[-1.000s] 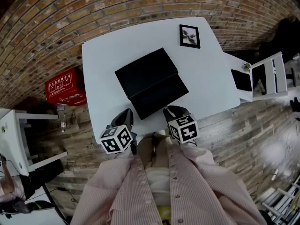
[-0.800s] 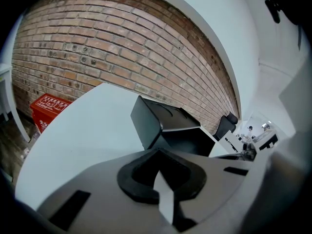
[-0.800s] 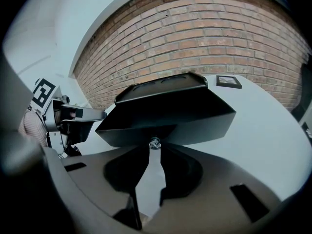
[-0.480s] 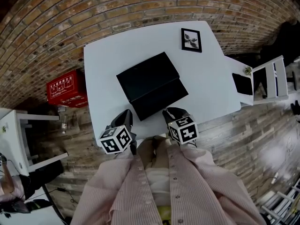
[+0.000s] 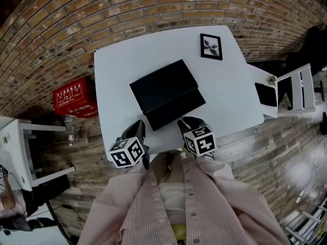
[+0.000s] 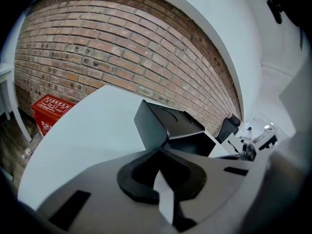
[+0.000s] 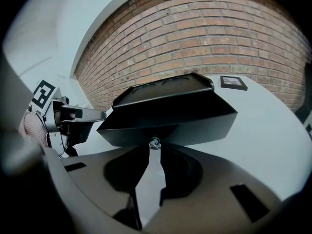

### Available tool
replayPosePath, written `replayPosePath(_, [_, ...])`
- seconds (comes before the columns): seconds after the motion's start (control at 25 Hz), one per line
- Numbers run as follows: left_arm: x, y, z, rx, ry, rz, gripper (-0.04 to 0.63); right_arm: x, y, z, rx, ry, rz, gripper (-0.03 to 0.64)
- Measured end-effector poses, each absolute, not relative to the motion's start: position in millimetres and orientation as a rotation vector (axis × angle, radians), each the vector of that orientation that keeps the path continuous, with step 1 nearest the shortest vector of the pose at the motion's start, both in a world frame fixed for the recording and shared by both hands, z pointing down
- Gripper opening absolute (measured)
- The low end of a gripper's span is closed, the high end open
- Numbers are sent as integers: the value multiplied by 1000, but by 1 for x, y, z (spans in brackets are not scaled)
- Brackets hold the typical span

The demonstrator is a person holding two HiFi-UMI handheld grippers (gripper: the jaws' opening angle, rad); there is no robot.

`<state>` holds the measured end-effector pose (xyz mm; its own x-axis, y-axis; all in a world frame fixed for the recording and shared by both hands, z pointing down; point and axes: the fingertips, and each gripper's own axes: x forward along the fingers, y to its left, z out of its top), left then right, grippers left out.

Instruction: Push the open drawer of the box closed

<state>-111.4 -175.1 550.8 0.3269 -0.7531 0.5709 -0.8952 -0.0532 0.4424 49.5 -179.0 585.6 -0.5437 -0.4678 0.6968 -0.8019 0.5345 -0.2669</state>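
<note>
**Change since the earlier frames:** the drawer stands less far out of the box than it did a second ago. The right gripper has followed its front inward across the bench. The left gripper keeps its place at the near edge.

**Box:** black and flat-topped, set at an angle near the middle of the white bench. Its drawer is still partly out, on the side facing the person.

**Drawer:** black with a sloped front. A small metal knob sits at the middle of its lower edge.

**Right gripper:** its tips are against the drawer front. The jaws are drawn in to a narrow gap, and the knob is caught between the tips.

**Left gripper:** it is over the bench near the box's left front corner and clear of the box. The jaws are closed tip to tip with nothing between them.

**Also on the bench:** a small black picture frame, lying at the far right corner, well apart from the box.

**Surroundings:**
- A brick wall runs behind the bench.
- A red case stands on the wooden floor to the left of the bench.
- A white chair stands to the right.
- The person's striped pink shirt fills the lower part of the head view.
</note>
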Motion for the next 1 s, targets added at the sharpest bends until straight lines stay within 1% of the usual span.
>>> replayPosePath(1.0, [-116,-193,554,1834,-1472,276,-5,33,-211,585,1006,-2234,786,77])
